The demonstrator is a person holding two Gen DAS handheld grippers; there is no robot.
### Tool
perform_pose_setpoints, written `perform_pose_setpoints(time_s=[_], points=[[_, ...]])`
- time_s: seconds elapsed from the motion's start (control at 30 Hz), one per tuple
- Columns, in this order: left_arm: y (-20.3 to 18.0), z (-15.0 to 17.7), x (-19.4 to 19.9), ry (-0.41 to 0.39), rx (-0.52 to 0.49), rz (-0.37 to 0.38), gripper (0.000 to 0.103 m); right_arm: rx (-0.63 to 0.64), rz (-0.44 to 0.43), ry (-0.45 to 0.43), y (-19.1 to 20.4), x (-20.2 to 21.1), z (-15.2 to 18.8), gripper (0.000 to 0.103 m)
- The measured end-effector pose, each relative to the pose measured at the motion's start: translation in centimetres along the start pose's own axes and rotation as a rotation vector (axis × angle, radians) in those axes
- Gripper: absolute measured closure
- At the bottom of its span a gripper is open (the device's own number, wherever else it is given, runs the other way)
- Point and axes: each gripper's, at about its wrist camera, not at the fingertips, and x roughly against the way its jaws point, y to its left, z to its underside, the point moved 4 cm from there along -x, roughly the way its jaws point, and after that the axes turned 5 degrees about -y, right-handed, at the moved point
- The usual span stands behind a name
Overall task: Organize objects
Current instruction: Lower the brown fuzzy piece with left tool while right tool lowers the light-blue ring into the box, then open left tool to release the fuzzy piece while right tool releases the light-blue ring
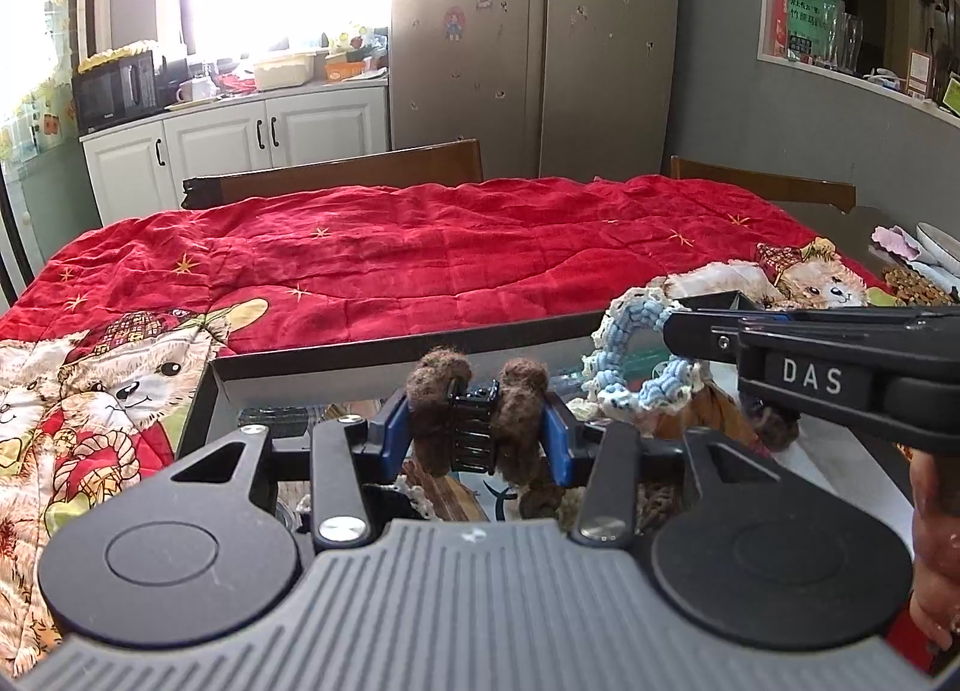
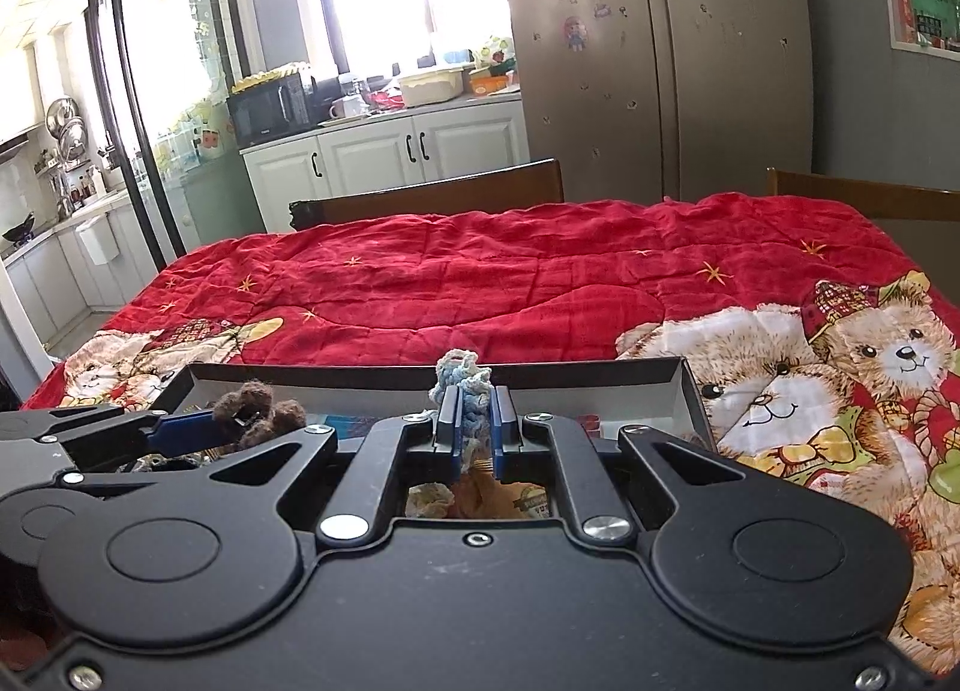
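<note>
The left hand-held gripper (image 1: 479, 434) is pinching a brown fuzzy hair claw clip (image 1: 480, 421): its blue pads (image 1: 396, 421) press on the two furry lobes from either side, with the black toothed spring part showing between them. The clip is held just above the near rim of a dark shallow box (image 1: 336, 358), over the box's interior. The right hand-held gripper (image 2: 474, 421) is closed tight on a light blue and cream crocheted ring (image 2: 459, 382), whose yarn bunches up and sticks out above the fingertips; in the left wrist view the same ring (image 1: 630, 355) hangs as an open loop from the tip of the right hand-held gripper (image 1: 690, 325), to the right of the clip and likewise above the box. In the right wrist view the left hand-held gripper (image 2: 198, 427) comes in from the left edge, holding the brown clip (image 2: 258, 409) just inside the box's left part, while the box's far wall (image 2: 600, 373) runs across behind both held things. Inside the box, below the grippers, lie more mixed items, too hidden to name. The box sits on a bench covered by a red quilted cloth (image 1: 420, 259) printed with teddy bears and gold stars; the cloth spreads well beyond the box's far side.
</note>
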Motion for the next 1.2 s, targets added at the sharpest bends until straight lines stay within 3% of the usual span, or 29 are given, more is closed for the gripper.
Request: perform_pose_setpoints(time_s=[0.47,0.77,0.83,0.9,0.97,1.2], points=[[-0.3,0.3,-0.4,0.039,-0.027,-0.001,0.044,-0.007,0.011,0.052,-0.3,-1.0,0.7,0.089],[-0.6,0.5,-0.6,0.052,-0.05,-0.011,0.043,-0.009,0.02,0.075,-0.4,-1.3,0.9,0.085],[-0.6,0.5,-0.6,0.053,-0.054,-0.011,0.039,-0.003,0.025,0.073,-0.4,-1.3,0.8,0.085],[-0.6,0.6,-0.6,0.052,-0.057,-0.015,0.038,0.004,0.03,0.076,-0.3,-1.3,0.9,0.081],[-0.7,0.6,-0.6,0.054,-0.062,-0.017,0.037,0.011,0.037,0.072,-0.3,-1.2,0.8,0.07],[-0.8,0.6,-0.6,0.054,-0.064,-0.022,0.034,0.006,0.042,0.066,-0.4,-1.1,0.8,0.069]])
